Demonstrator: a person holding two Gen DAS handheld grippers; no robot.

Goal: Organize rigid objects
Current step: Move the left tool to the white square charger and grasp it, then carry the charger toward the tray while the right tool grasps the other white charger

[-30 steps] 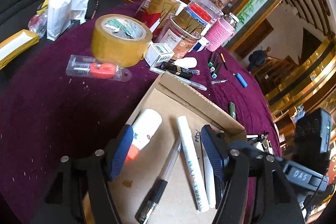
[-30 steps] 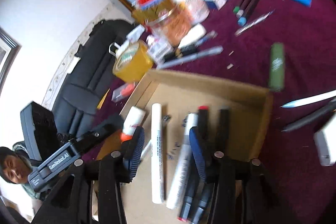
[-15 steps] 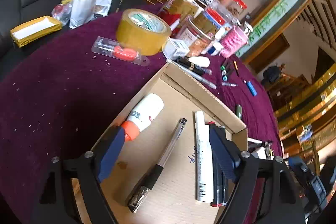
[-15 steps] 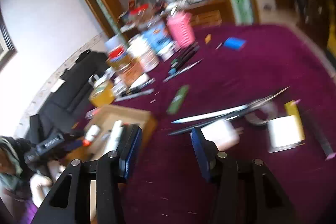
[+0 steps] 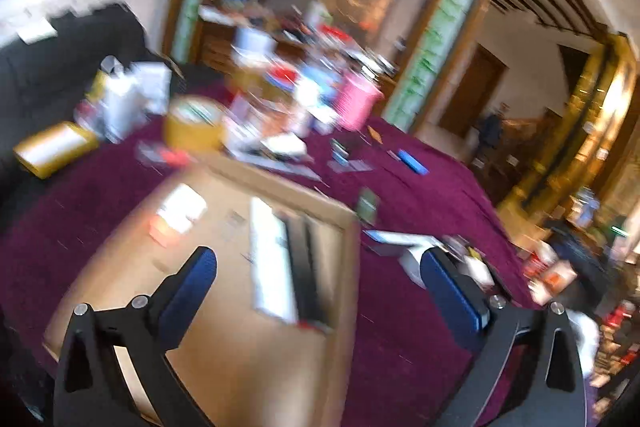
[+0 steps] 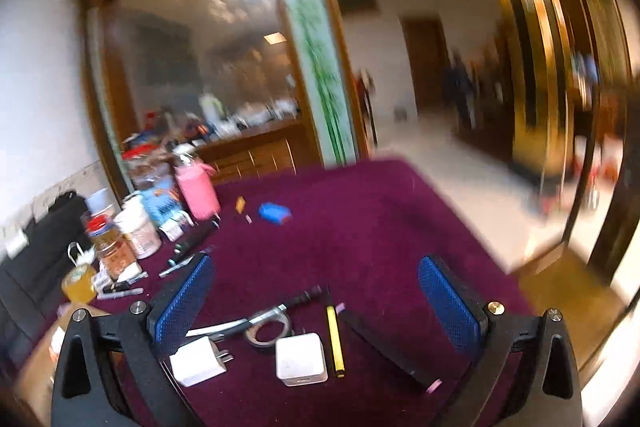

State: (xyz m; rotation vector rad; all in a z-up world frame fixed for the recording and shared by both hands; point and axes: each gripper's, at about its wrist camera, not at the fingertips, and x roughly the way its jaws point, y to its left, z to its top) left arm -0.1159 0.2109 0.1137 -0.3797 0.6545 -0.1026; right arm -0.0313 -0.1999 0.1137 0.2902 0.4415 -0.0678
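A shallow cardboard tray (image 5: 240, 355) lies on a purple cloth and holds a white glue bottle (image 5: 180, 213), a white marker (image 5: 268, 255) and dark pens (image 5: 304, 259). My left gripper (image 5: 320, 287) is open and empty above the tray's right part; this view is blurred. My right gripper (image 6: 316, 303) is open and empty above a white plug adapter (image 6: 198, 363), a white cube charger (image 6: 301, 359), a yellow pen (image 6: 334, 341), a small tape ring (image 6: 270, 331) and a black bar (image 6: 384, 347).
At the back left stand jars (image 6: 116, 251), a pink cup (image 6: 198, 189) and a brown tape roll (image 5: 194, 123). Loose pens (image 6: 192, 239) and a blue lighter (image 6: 274, 213) lie on the cloth. The table edge (image 6: 460, 223) falls off to the right.
Both grippers have swung right and tilted up. The right gripper left the tray and now hangs over the chargers and yellow pen. The left view has blurred with motion.
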